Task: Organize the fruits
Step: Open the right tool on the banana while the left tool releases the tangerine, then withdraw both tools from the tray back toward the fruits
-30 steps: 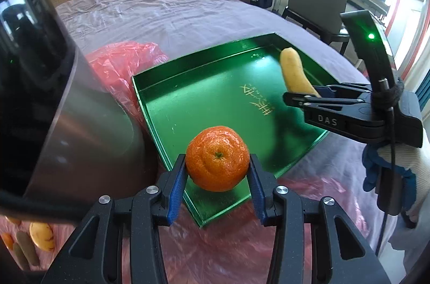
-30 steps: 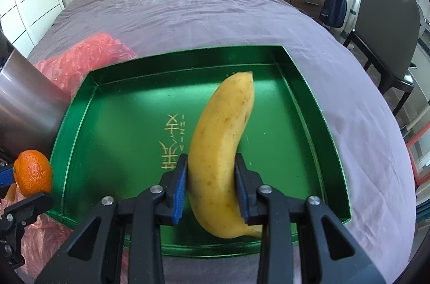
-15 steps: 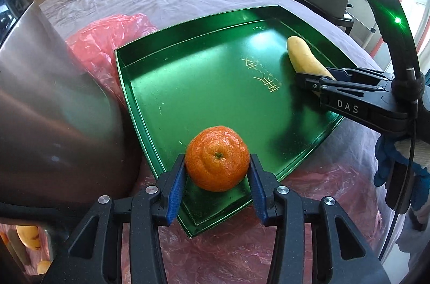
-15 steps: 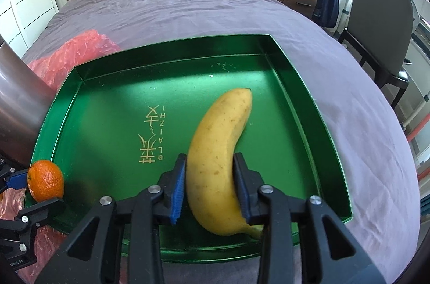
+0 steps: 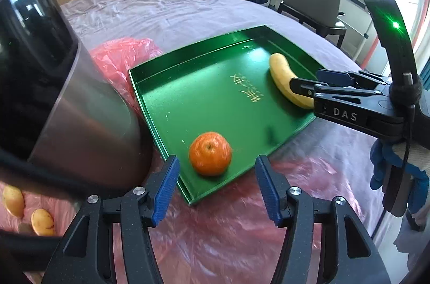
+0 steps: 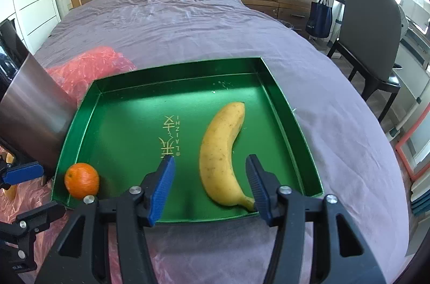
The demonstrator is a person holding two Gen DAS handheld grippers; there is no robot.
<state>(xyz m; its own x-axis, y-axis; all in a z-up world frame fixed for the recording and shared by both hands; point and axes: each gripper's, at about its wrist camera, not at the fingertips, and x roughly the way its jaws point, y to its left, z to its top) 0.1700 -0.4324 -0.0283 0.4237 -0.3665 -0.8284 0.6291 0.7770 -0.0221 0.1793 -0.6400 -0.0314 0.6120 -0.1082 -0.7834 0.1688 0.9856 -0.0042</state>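
A green tray lies on the purple bed. An orange rests in its near corner, just ahead of my open left gripper; it also shows at the tray's left corner in the right wrist view. A yellow banana lies flat in the tray, between the open fingers of my right gripper, not clamped. The banana and the right gripper also show at the right of the left wrist view.
A tall steel container stands left of the tray. Red plastic sheeting covers the bed's near side, with small yellow fruits at the lower left. A chair, a dresser and a backpack stand beyond the bed on the right.
Both grippers have opened. The orange has dropped from the left gripper into the tray's corner; the banana has been let go and lies flat in the tray.
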